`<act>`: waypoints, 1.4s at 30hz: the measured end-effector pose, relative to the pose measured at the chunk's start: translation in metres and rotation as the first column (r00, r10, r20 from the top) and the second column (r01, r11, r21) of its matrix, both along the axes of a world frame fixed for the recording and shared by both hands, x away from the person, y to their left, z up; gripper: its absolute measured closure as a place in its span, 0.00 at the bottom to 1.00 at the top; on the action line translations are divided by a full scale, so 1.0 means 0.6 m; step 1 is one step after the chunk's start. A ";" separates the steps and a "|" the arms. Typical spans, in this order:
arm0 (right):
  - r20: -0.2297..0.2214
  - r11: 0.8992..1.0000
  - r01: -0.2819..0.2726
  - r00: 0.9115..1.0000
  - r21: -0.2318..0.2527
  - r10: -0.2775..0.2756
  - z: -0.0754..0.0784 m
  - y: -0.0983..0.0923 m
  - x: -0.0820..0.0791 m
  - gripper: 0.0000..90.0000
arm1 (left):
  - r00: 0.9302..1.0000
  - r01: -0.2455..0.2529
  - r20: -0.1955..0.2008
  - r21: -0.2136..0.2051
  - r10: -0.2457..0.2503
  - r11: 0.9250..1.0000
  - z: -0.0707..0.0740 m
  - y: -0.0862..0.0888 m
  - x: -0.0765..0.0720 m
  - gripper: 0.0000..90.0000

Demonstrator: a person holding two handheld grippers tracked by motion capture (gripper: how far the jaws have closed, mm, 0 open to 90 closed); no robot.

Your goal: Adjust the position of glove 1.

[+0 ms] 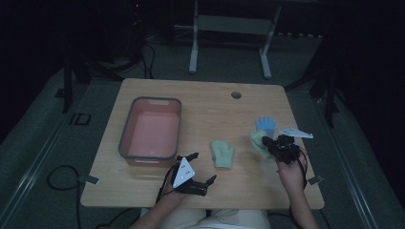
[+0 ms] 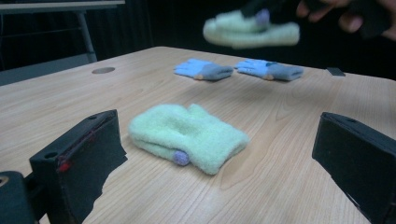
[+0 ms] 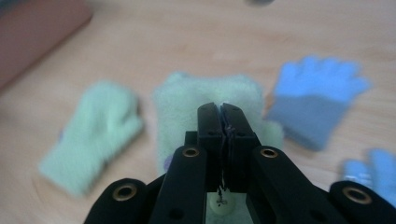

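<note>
A light green mitten (image 3: pixel 210 116) is pinched between the pressed-together jaws of the right hand-held gripper (image 3: pixel 222 112); in the left gripper view the same mitten (image 2: pixel 250 30) is seen hanging clear above the desk (image 2: pixel 289 154), blurred, with fingers of the person's hand beside it. In the high view the right hand-held gripper (image 1: pixel 273 144) is seen near the right side of the desk (image 1: pixel 210 105), the mitten (image 1: pixel 259 141) at its tip. A second light green mitten (image 1: pixel 222 153) lies flat near the middle of the desk; in the left gripper view it (image 2: pixel 187 136) lies between and beyond the widely spread jaws of the left hand-held gripper (image 2: pixel 219 154), untouched by them. The left hand-held gripper (image 1: pixel 200 168) is held low near the front edge. Two blue gloves (image 2: pixel 204 70) (image 2: pixel 271 70) lie side by side on the far part of the desk. A grey-rimmed pink tub (image 1: pixel 125 143) stands on the left part of the desk, well apart from the mittens.
</note>
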State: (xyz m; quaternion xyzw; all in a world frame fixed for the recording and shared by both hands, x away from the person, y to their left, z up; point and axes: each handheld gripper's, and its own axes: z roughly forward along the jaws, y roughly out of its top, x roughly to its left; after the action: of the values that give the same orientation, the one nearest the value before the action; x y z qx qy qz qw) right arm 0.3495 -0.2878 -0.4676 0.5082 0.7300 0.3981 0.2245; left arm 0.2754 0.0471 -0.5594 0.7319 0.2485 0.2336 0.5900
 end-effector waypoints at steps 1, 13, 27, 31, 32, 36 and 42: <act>0.000 1.000 0.000 1.000 0.000 0.000 0.000 0.000 0.000 0.97 | 1.000 0.000 0.000 0.001 0.000 1.000 0.000 0.000 0.000 0.02; 0.047 0.947 0.308 0.951 -0.090 -0.305 0.000 0.057 -0.031 0.98 | 1.000 0.000 0.003 -0.001 0.000 1.000 0.000 0.000 0.000 0.02; 0.011 0.915 0.395 0.919 -0.084 -0.395 -0.068 0.077 -0.017 0.98 | 1.000 0.000 0.002 -0.005 0.000 1.000 0.000 0.001 -0.001 0.02; -0.005 0.910 0.402 0.914 -0.101 -0.405 -0.090 0.081 -0.014 0.98 | 1.000 0.001 0.000 -0.009 -0.001 1.000 0.000 0.001 0.000 0.02; -0.010 0.905 0.413 0.909 -0.099 -0.416 -0.101 0.081 -0.013 0.97 | 1.000 0.001 0.000 -0.009 -0.001 1.000 0.000 0.001 0.000 0.02; -0.036 0.901 0.423 0.903 -0.100 -0.428 -0.122 0.081 -0.006 0.97 | 1.000 0.002 0.003 -0.004 -0.002 1.000 0.000 0.000 -0.001 0.02; -0.063 0.905 0.411 0.906 -0.110 -0.419 -0.136 0.083 -0.002 0.95 | 1.000 0.006 0.001 -0.006 -0.006 1.000 0.000 0.000 -0.001 0.02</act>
State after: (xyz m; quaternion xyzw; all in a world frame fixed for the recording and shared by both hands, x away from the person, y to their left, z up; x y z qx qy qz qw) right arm 0.3484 -0.2379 -0.5490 0.6573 0.6319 0.2844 0.2964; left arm 0.2750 0.0474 -0.5596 0.7308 0.2464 0.2315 0.5930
